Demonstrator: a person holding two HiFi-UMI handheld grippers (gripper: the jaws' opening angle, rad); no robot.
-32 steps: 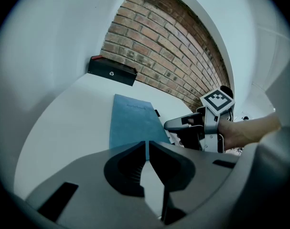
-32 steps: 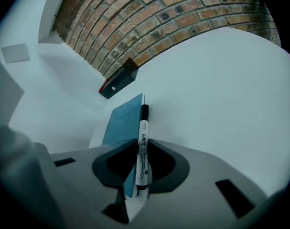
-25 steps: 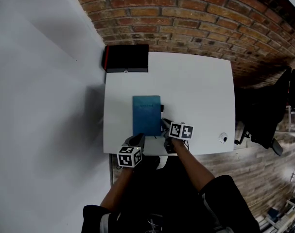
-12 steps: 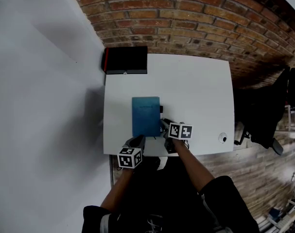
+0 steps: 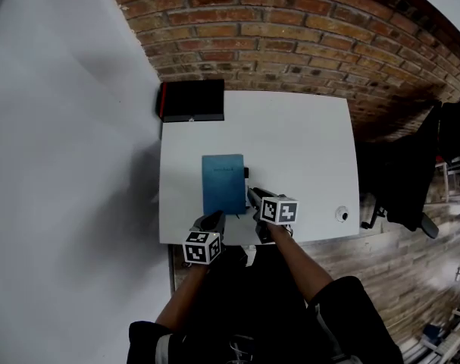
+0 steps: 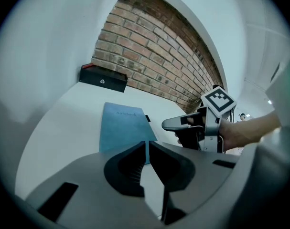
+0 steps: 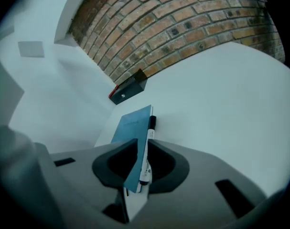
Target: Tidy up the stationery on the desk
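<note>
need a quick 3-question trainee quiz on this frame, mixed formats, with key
1. True or false: the left gripper is shut on the blue rectangular notebook.
2. Where on the white desk does the flat black box with a red edge sit? A: far left corner. B: near right corner. C: on top of the notebook.
3. What lies along the notebook's right edge, between the jaws of the right gripper?
Key: 1 false, it is shut and empty. 2 A. 3 the slim white pen with a black cap; those jaws have just been closing but stand apart around it.
</note>
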